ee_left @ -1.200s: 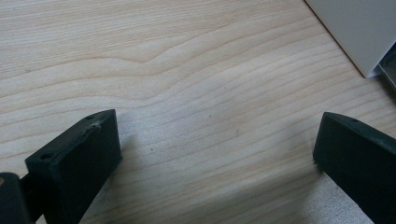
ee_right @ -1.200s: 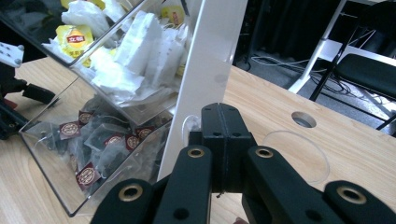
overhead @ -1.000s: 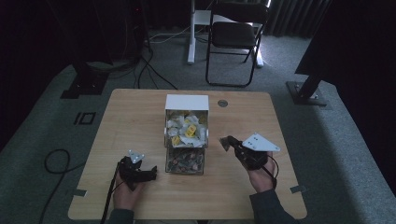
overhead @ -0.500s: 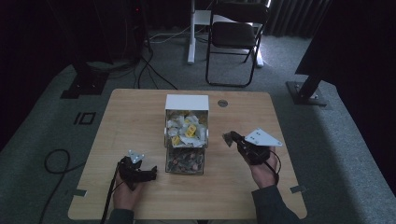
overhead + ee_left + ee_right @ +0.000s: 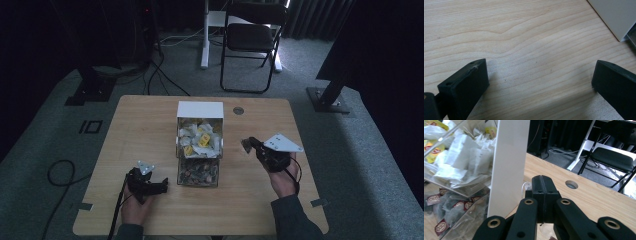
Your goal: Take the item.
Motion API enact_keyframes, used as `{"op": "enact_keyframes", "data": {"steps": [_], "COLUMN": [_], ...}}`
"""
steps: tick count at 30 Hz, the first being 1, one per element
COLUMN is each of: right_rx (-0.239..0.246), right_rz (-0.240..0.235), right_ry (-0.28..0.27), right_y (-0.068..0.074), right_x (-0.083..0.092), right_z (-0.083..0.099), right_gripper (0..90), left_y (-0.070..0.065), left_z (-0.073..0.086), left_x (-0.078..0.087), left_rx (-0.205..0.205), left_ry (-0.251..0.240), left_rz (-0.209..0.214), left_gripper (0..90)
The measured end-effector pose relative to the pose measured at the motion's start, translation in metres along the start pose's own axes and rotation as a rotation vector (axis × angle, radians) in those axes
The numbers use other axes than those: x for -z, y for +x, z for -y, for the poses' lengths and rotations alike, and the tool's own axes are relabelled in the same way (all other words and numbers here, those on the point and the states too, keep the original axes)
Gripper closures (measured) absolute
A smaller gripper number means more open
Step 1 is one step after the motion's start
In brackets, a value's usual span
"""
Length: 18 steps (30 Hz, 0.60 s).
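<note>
We see a wooden worktop (image 5: 145, 130) with a clear box (image 5: 199, 145) in the middle of it. The box has a white back wall (image 5: 200, 108) on the far side. Its top tray holds white and yellow packets (image 5: 199, 137). Its bottom tray holds dark packets (image 5: 198, 171) with red round labels.

Our left claw (image 5: 161, 186) sits low on the worktop, near the left front corner of the box. A hand (image 5: 131, 207) holds it from below. In the left gripper view its two black jaws are spread wide apart, and there is nothing between them but bare wood. A white corner of the box (image 5: 617, 17) shows at the top right of that view.

Our right claw (image 5: 248, 143) is on the right side of the box, a little apart from it. The other hand (image 5: 285, 177) holds it, and a grey plate (image 5: 282, 143) rides on top. In the right gripper view its two jaws are pressed tight together with nothing between them. It points along the white side wall (image 5: 509, 165) of the box, which is very near.

A small round hole (image 5: 238, 110) is in the worktop beyond the box. On the grey floor (image 5: 45, 135) behind the worktop stands a black folding chair (image 5: 252, 42).
</note>
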State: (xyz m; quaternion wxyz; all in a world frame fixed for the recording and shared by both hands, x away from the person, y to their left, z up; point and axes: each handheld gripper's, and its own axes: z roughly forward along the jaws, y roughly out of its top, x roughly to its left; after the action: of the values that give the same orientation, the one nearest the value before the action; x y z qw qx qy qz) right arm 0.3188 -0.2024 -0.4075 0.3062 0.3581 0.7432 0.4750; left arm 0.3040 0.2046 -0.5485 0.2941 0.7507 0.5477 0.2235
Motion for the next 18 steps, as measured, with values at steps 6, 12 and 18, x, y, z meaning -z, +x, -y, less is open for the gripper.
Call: {"op": "enact_keyframes", "data": {"steps": [6,12,18], "right_rx": [-0.002,-0.005,-0.016], "right_rz": [0.012,0.021,0.032], "right_ry": [0.006,0.01,0.013], "right_y": [-0.005,-0.009,-0.015], "right_x": [-0.006,-0.01,-0.013], "right_z": [-0.002,-0.004,-0.003], "right_gripper": [90.0,90.0,90.0], "left_y": [0.0,0.0,0.0], "left_z": [0.0,0.0,0.0], "left_x": [0.0,0.0,0.0], "left_rx": [0.0,0.0,0.0], "left_ry": [0.001,0.001,0.001], "left_rz": [0.001,0.001,0.001], "left_gripper": [1.2,1.2,1.2]}}
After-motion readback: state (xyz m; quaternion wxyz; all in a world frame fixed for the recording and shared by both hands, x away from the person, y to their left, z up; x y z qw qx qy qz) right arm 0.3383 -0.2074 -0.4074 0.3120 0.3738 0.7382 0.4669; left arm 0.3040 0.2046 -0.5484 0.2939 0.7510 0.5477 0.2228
